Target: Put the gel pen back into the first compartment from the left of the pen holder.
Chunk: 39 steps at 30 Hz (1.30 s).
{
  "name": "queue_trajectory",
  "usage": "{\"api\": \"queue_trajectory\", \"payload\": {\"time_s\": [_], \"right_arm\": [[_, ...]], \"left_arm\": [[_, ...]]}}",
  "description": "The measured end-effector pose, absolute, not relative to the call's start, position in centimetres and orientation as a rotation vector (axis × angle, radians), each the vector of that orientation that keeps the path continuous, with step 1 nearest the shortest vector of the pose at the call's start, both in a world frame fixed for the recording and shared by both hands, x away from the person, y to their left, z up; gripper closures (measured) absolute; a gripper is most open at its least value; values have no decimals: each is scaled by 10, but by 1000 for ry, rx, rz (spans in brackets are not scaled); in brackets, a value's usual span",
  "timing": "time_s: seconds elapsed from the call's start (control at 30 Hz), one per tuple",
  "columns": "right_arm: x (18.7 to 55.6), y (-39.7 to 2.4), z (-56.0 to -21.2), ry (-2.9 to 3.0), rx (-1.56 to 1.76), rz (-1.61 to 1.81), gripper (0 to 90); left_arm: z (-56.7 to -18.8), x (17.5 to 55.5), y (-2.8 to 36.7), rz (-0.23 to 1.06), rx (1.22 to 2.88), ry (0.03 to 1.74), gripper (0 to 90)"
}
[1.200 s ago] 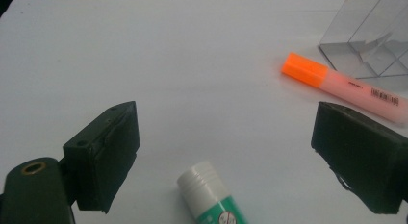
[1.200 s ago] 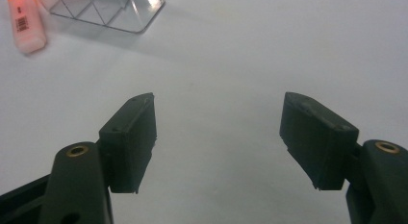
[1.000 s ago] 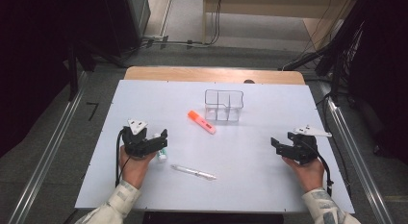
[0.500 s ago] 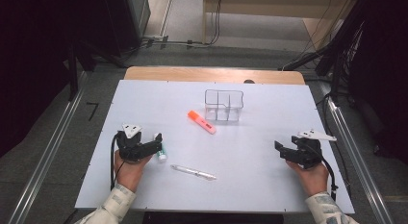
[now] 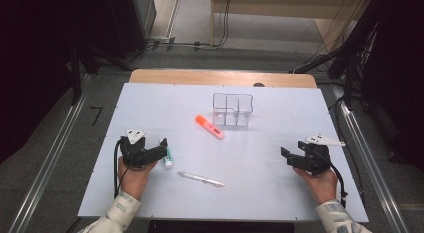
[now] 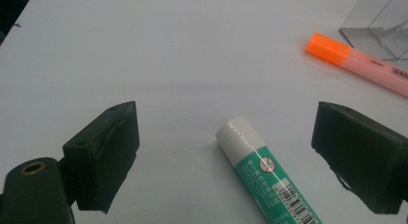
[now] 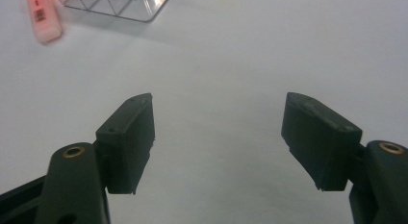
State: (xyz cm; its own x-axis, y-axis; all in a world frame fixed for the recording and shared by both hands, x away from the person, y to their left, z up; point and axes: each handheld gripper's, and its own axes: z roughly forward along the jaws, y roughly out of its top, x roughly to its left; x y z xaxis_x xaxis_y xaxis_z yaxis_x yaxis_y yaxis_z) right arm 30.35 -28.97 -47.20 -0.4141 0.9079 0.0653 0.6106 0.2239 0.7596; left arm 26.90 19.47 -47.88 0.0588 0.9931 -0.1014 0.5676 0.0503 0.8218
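On the white bench [image 5: 150,103], near its left side, the left gripper [image 5: 155,152] is resting low in the person's left hand [image 5: 131,174], its jaws standing wide apart. Between those jaws a green-and-white glue stick [image 6: 267,178] is lying flat, its white cap pointing away from the gripper; in the left gripper view it is lying nearer the right jaw than the left, and neither jaw is touching it. Seen from above, the glue stick [image 5: 168,157] is sitting just beside the gripper's tip.

Toward the middle of the bench an orange highlighter [image 5: 209,127] is lying at a slant, its orange cap pointing to the far left. Just beyond it a clear plastic organiser [image 5: 232,110] with several compartments is standing upright, and nothing is showing inside it. Nearer the person, a slim silver pen [image 5: 201,179] is lying on the bench, well apart from both grippers.

Over on the right side the right gripper [image 5: 289,159] is sitting in the person's right hand [image 5: 318,182], pointing toward the middle of the bench. Its jaws are also spread wide, holding nothing, with bare white bench between them. At the top left of the right gripper view the highlighter [image 7: 42,16] and the organiser [image 7: 120,3] are showing far off.
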Motion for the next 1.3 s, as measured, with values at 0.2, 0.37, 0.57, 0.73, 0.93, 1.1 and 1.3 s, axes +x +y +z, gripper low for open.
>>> {"api": "queue_trajectory", "payload": {"time_s": [0.2,0.37,0.57,0.73,0.93,1.1,1.3], "right_arm": [[304,-280,-472,2138,1376,1042,259],[304,-273,-473,2153,1365,1048,259],[303,-263,-472,2164,1339,1067,260],[303,-250,-473,2194,1308,1070,261],[303,-231,-476,2251,1270,1072,261],[303,-216,-478,2283,1237,1081,261],[301,-192,-480,2324,1182,1101,261]], "left_arm": [[-481,272,196,742,1607,1611,96],[-481,273,199,742,1594,1616,96],[-481,274,199,745,1594,1623,97],[-481,275,200,749,1586,1630,96],[-481,275,200,775,1590,1626,97],[-482,276,201,772,1591,1636,96],[-483,276,201,768,1588,1638,97]]}}
